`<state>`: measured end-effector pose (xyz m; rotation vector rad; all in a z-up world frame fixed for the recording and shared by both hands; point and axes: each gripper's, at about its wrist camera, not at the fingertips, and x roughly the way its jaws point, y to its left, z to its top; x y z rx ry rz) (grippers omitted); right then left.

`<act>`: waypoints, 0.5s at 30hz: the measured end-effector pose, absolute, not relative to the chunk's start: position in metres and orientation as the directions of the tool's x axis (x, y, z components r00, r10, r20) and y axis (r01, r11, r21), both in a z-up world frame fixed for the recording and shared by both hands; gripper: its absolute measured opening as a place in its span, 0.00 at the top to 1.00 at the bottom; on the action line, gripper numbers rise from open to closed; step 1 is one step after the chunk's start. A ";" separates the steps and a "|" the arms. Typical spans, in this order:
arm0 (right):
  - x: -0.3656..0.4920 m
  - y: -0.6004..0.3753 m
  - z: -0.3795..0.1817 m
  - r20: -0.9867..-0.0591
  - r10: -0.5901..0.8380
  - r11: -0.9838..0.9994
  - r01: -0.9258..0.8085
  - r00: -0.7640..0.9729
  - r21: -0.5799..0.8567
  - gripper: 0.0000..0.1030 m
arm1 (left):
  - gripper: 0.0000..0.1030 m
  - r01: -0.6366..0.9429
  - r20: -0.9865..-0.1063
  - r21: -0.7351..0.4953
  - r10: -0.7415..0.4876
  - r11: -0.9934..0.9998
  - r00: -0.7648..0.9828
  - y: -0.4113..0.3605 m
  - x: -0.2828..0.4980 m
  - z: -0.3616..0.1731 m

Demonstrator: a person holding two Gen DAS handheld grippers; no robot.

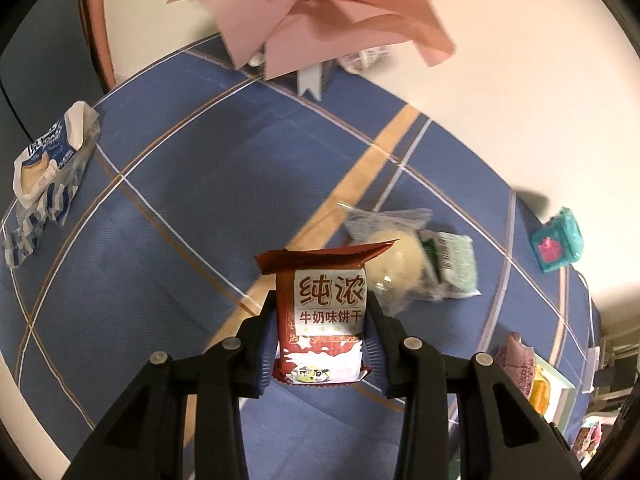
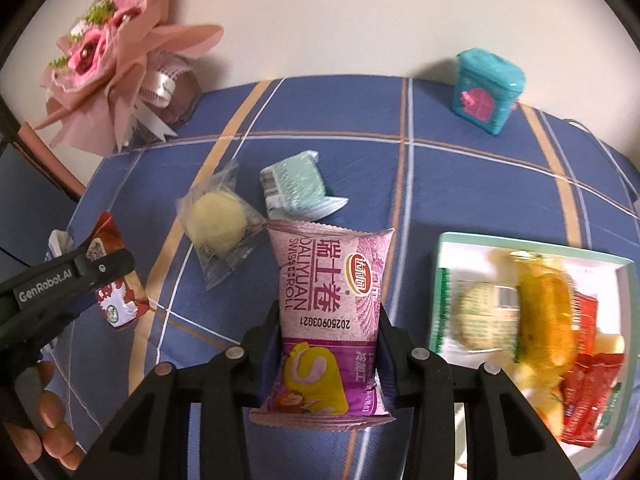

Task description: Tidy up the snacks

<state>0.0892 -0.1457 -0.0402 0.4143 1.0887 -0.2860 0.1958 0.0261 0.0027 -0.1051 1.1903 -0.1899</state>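
Above the blue plaid desk (image 1: 168,184), the left gripper (image 1: 322,320) clamps a red milk-biscuit packet (image 1: 326,312). Beside the snack tray (image 2: 440,280), the right gripper (image 2: 330,320) is closed around a purple Swiss-roll packet (image 2: 330,304).

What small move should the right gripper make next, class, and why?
Probably carry the pink Swiss roll packet rightward over the white tray and release it. The right gripper is shut on it, and the tray, just to its right, already holds other snacks.

Each camera looks forward and down along its fingers, close above the blue tablecloth (image 1: 168,208). Both views share the clear-wrapped round cake (image 1: 394,258) (image 2: 218,222), at 1 o'clock left, 11 o'clock right.
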 end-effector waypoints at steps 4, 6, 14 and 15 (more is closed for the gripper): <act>0.074 -0.157 -0.027 -0.891 -0.042 0.878 0.441 0.453 0.183 0.58 | 0.60 0.128 -0.907 -0.172 -0.208 0.977 0.367 0.012 0.184 0.011; 0.067 -0.163 -0.021 -0.888 -0.052 0.873 0.452 0.457 0.181 0.58 | 0.60 0.144 -0.906 -0.170 -0.212 0.975 0.367 0.006 0.178 0.014; 0.034 -0.190 0.001 -0.870 -0.076 0.844 0.496 0.488 0.204 0.58 | 0.60 0.208 -0.893 -0.164 -0.234 0.964 0.384 -0.016 0.153 0.027; 0.030 -0.195 0.004 -0.867 -0.078 0.839 0.501 0.493 0.210 0.58 | 0.60 0.220 -0.891 -0.167 -0.243 0.961 0.384 -0.019 0.149 0.029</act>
